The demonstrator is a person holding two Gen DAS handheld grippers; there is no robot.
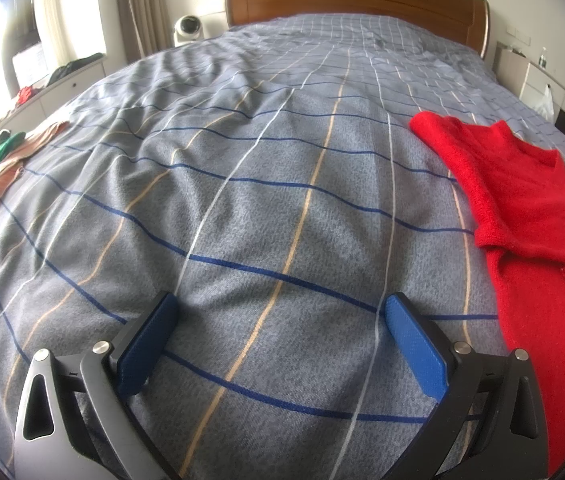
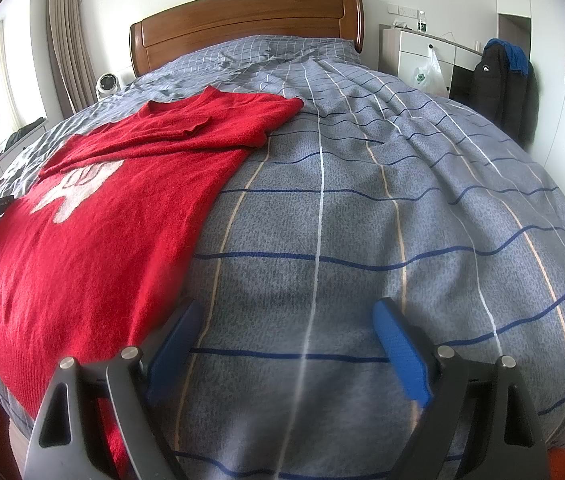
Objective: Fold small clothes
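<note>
Red sweater (image 2: 114,208) flat on bed (image 2: 362,240); claws empty

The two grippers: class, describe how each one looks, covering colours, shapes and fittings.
The left gripper and the right gripper look alike: two flat, textured blue pads on black finger mounts, joined to grey metal link arms with triangular cut-outs and round silver pivot pins. No cables, markings or sleeves show.
</note>
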